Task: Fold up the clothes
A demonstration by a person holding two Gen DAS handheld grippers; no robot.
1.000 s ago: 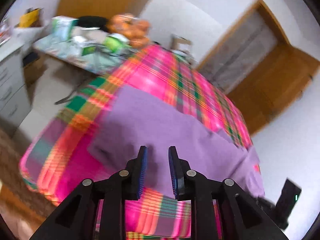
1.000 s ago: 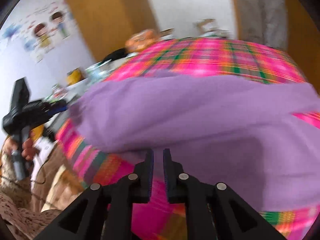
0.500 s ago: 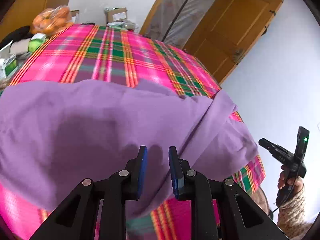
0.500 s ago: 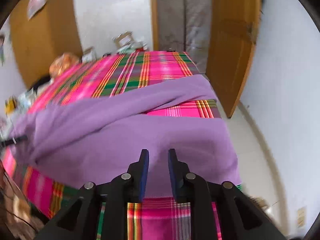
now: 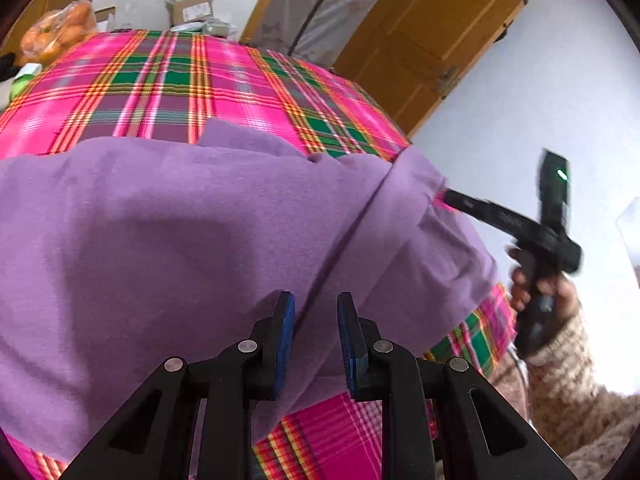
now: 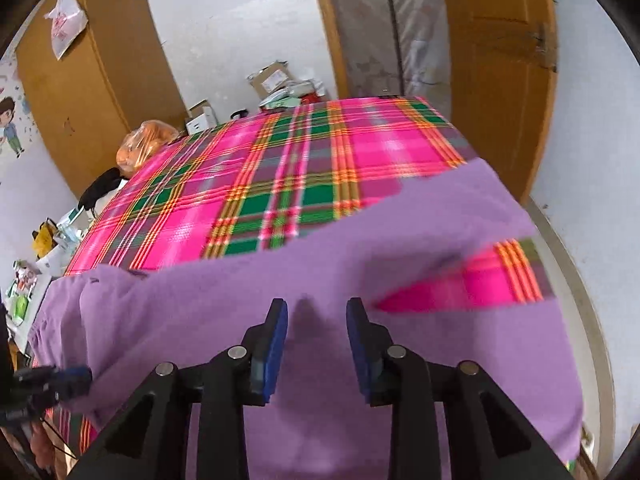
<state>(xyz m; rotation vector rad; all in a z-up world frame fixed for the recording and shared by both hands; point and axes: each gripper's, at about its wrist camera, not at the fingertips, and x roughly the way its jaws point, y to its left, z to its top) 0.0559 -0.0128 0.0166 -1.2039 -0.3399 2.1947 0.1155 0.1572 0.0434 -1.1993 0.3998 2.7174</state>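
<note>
You have one soft purple fleece garment [image 5: 168, 232] spread across the near part of one pink-and-green plaid bedspread [image 5: 172, 80], its lower edge cut off below both views. Your left gripper [image 5: 313, 312] hovers over a seam, fingers apart and empty; your right gripper [image 6: 316, 316] is likewise parted above the cloth, its outline blurred in the left view.
</note>
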